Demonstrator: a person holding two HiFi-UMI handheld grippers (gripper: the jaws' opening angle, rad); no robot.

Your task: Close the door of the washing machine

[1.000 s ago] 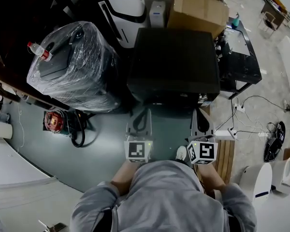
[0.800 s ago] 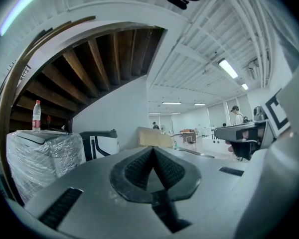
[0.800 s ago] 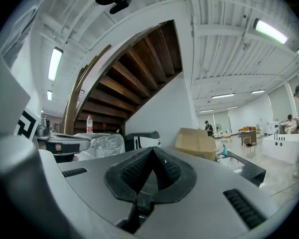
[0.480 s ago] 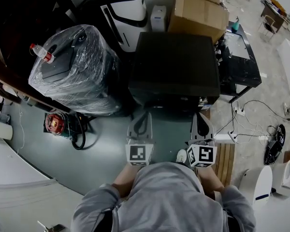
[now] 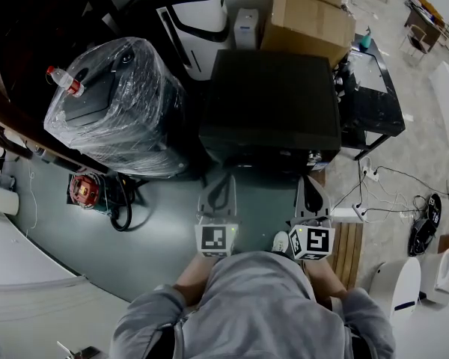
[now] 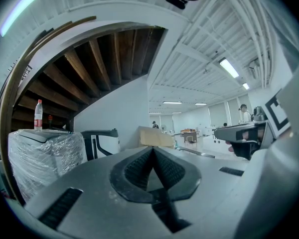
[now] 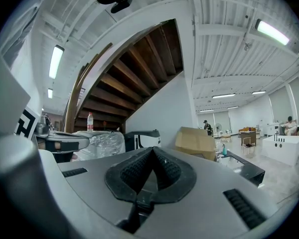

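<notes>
The washing machine (image 5: pixel 269 103) shows in the head view as a black box seen from above; its front and door are hidden below its top edge. My left gripper (image 5: pixel 221 179) and right gripper (image 5: pixel 312 181) hover side by side just in front of it, a little apart from its front edge. In the left gripper view my left gripper (image 6: pixel 153 151) has its jaws pressed together with nothing between them. The right gripper (image 7: pixel 152 151) looks the same in its own view. Both gripper views tilt up toward the ceiling and staircase.
A plastic-wrapped machine (image 5: pixel 120 103) with a water bottle (image 5: pixel 63 81) on top stands to the left. Behind are a cardboard box (image 5: pixel 307 10) and a white-and-black appliance (image 5: pixel 187 13). A black low table (image 5: pixel 370 88), floor cables (image 5: pixel 382 189) and a wooden slat mat (image 5: pixel 349 249) lie to the right.
A second ago the head view shifted slightly and both grippers sat a touch lower in the frame. Over the last half second almost nothing has moved.
</notes>
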